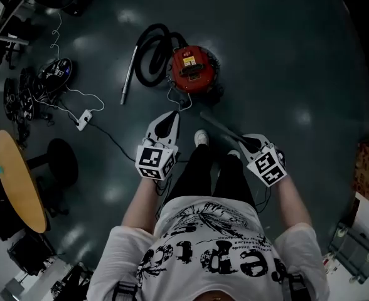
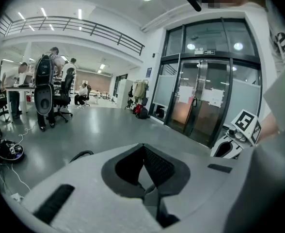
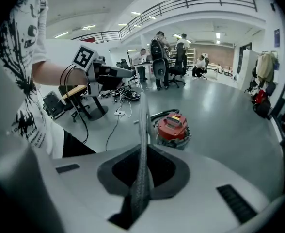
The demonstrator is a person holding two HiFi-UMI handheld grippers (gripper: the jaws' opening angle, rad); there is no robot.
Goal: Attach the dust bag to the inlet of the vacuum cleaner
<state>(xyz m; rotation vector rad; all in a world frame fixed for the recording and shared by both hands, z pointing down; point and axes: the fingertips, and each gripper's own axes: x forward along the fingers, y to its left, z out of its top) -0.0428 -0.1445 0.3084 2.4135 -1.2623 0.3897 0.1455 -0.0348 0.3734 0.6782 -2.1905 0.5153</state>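
The dust bag is gripped by the closed fingers of the right gripper. It is seen edge-on as a thin grey sheet, and is judged to be pinched by 1 end so that the rest is left free to be offered to the inlet. It is held in the air and pointed towards the vacuum cleaner, which is stood on the floor well apart from it, ahead of the person's feet. The inlet itself cannot be made out, and the red lid appears to be in place.

The left gripper is fully closed with nothing between its fingers. It is held level with the right 1, probably kept free so that the cleaner can be opened or steadied.

By count, 1 dust bag, 1 vacuum cleaner, 1 coiled black hose, 1 metal wand and 2 grippers are seen. The attachment is judged not yet begun.
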